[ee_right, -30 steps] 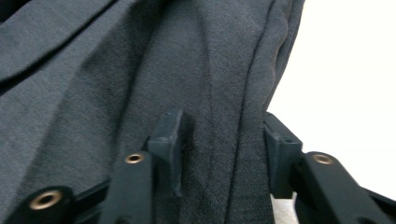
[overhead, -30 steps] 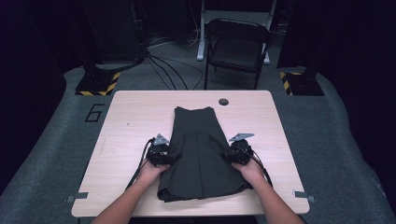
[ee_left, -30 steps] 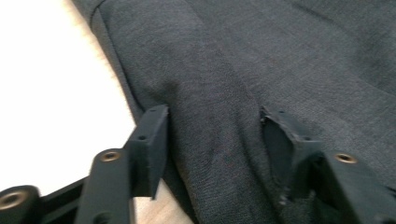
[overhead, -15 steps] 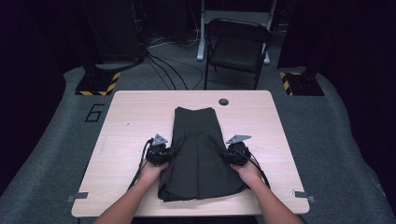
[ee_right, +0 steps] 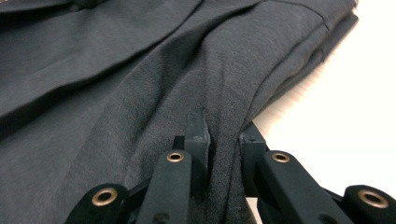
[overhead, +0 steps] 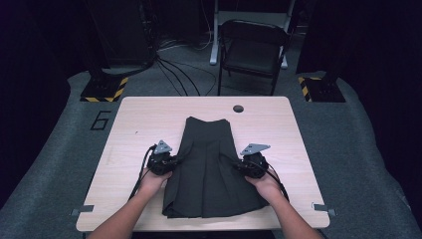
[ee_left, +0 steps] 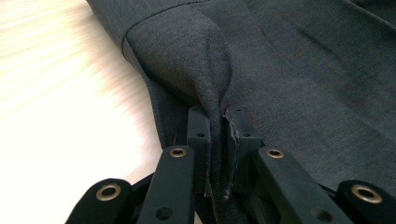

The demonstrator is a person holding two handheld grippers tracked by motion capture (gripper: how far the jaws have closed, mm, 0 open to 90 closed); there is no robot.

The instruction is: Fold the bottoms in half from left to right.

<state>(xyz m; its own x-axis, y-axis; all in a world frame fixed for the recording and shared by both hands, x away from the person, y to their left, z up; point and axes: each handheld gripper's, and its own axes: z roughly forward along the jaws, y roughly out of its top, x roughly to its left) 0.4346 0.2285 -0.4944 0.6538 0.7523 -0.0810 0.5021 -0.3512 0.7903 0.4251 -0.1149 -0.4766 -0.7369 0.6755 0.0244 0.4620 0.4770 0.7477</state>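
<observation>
A dark grey pleated skirt [overhead: 209,169] lies flat at the centre of a pale wooden table [overhead: 124,129], its narrow waistband toward the top of the frame and its wide hem toward the bottom edge. A person's hands come in from the bottom of the high view, one at each side edge of the skirt. The left gripper [ee_left: 217,135] is clamped on a raised ridge of fabric at the skirt's left edge; the right gripper [ee_right: 224,140] has its jaws closed around a similar fold at the right edge, near the lower centre of its own view. The risk, as a judgement: each grip seems to catch only a thin pinch of cloth, so a lift or fold could let the fabric slide out. It is unclear whether both layers are held, so the lower one might stay behind and bunch. Uneven pulling could skew the pleats.
</observation>
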